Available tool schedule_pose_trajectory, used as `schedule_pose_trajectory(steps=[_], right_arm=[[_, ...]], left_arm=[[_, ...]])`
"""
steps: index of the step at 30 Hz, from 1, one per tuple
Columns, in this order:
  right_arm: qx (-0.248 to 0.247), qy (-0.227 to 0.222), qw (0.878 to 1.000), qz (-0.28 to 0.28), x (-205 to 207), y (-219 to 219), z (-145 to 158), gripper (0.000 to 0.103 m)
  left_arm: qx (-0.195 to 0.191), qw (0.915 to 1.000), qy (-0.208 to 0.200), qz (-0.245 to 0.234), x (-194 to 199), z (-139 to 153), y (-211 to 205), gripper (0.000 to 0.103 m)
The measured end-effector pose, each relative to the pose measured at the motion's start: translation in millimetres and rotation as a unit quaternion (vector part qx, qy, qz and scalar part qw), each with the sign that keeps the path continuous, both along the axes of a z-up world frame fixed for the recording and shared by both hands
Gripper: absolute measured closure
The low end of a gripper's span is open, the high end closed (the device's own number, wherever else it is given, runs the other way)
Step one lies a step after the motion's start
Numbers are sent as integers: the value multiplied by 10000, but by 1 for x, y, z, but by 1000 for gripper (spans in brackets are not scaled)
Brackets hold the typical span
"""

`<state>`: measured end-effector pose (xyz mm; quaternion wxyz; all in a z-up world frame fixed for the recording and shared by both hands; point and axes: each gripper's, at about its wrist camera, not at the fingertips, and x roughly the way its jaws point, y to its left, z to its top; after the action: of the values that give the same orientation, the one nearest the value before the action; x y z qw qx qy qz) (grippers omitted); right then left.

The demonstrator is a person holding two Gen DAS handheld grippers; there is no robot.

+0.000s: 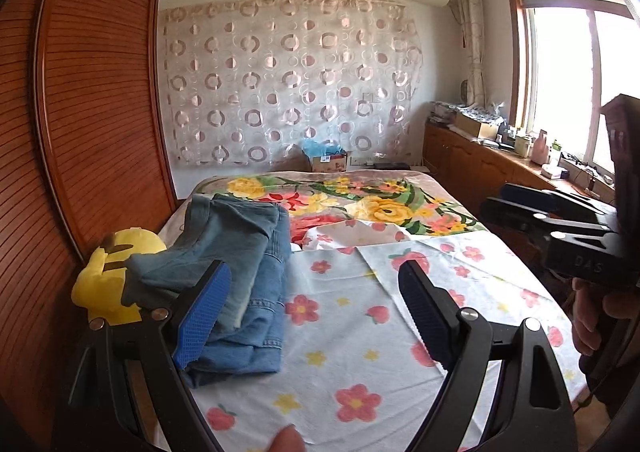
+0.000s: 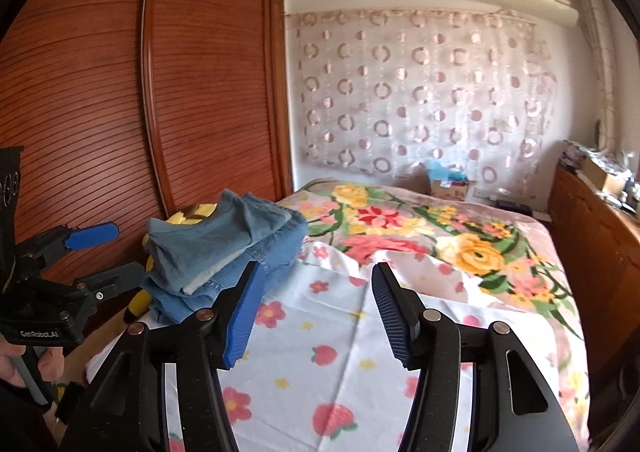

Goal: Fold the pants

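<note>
A stack of folded blue denim pants (image 1: 240, 276) lies at the left edge of the bed, on the white flowered sheet (image 1: 352, 352); it also shows in the right wrist view (image 2: 224, 252). My left gripper (image 1: 316, 284) is open and empty, held above the sheet just right of the stack. It also shows in the right wrist view (image 2: 108, 252), left of the stack. My right gripper (image 2: 316, 284) is open and empty above the sheet, right of the stack. It shows at the right of the left wrist view (image 1: 500, 200).
A yellow plush toy (image 1: 112, 276) lies at the bed's left edge, partly under the pants. A flowered blanket (image 1: 360, 204) covers the far half of the bed. A wooden wardrobe (image 1: 92, 100) stands to the left. A cluttered low cabinet (image 1: 480, 156) runs under the window.
</note>
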<state>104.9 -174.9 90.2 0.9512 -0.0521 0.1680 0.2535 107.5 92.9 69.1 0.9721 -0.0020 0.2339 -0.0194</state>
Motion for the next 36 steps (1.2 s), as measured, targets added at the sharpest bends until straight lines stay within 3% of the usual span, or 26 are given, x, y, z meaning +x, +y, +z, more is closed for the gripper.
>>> schedule_pose_trajectory(steps=[9,13,17,25,36], right_arm=[[196,-109,9980,-584,-59,-19,-4,40],[242,-128,9956,-896,-80,-16,-6,29],[274,-150,9927,-1164,-96,-10,-8,28],[240,-179,9880,-1514,-116,6,-11,28],[310,-213,9874,-1537,-122,18,-9,28]], left_arm=[[58,9999,-144,-74,-24,13,-28,17],[131,9996,-226,-50,-33,15,-43,17],[162,9995,-235,-108,-42,15,-58,17],[89,9997,-158,-181,-53,7,-70,17],[88,9998,-89,-184,-53,2,-74,17]])
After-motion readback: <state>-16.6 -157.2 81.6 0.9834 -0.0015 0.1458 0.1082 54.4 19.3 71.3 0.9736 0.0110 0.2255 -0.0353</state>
